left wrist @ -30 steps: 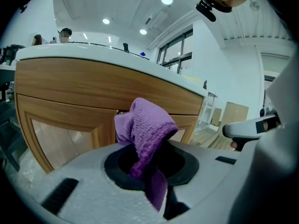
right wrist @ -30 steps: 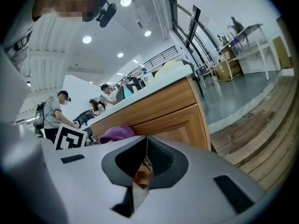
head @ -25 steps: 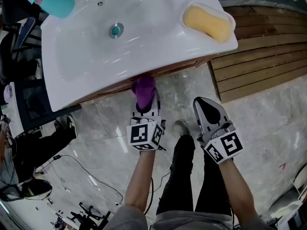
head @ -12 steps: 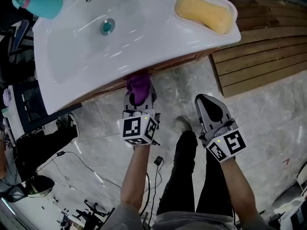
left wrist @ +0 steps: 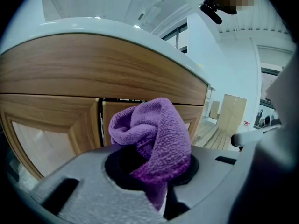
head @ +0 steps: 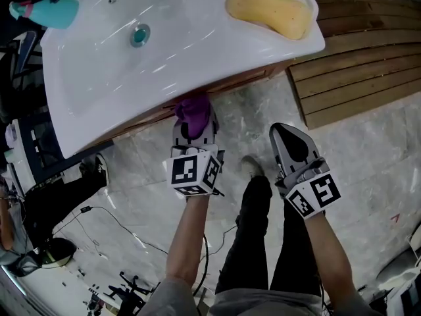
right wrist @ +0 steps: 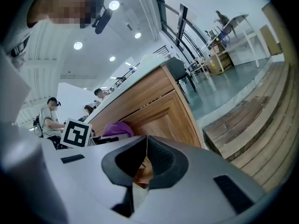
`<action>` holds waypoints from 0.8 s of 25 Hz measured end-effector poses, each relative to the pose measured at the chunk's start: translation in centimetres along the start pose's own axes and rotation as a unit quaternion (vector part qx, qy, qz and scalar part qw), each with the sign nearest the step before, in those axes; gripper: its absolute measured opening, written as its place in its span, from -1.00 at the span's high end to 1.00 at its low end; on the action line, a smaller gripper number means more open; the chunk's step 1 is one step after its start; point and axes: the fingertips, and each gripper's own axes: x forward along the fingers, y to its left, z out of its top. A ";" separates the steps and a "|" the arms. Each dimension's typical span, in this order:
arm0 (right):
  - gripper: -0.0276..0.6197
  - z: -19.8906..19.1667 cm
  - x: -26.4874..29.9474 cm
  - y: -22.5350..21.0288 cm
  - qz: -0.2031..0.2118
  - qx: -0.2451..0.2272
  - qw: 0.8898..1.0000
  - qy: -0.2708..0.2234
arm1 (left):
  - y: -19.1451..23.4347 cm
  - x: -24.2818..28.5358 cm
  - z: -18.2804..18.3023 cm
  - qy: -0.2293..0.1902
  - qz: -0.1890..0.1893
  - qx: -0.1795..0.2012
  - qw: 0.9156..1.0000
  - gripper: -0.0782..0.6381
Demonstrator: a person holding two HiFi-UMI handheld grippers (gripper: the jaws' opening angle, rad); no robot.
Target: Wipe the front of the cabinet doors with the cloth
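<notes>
The purple cloth [left wrist: 154, 134], clamped in the closed left gripper [head: 193, 129], has been shifted slightly along the cabinet doors [left wrist: 51, 125] under the basin [head: 197, 51] rim, so wiping is judged under way, while the right gripper [head: 289, 140] is held shut and empty, away from the basin.

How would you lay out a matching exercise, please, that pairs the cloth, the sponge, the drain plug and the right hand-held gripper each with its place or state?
Things:
1. purple cloth
2. yellow sponge
3. teal drain plug
4. right hand-held gripper

Places or states:
A. shut on nothing, over the floor
B. in the bowl of the white basin
C. clamped in the left hand-held gripper, by the cabinet doors
D. on the basin's right-hand corner

Pairs: 1-C, 2-D, 3-B, 4-A.
</notes>
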 end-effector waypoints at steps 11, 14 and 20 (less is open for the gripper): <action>0.88 0.4 -1.8 -2.6 -0.016 0.011 1.000 -0.007 | -4.7 2.6 0.4 0.003 -0.039 0.016 0.999 0.61; 0.88 0.8 -2.3 -3.5 -0.022 0.015 1.000 -0.012 | -5.9 3.2 0.5 0.004 -0.046 0.020 0.999 0.61; 0.88 1.3 -3.1 -5.3 -0.031 0.023 0.999 -0.021 | -7.9 4.5 0.5 0.007 -0.058 0.027 0.998 0.61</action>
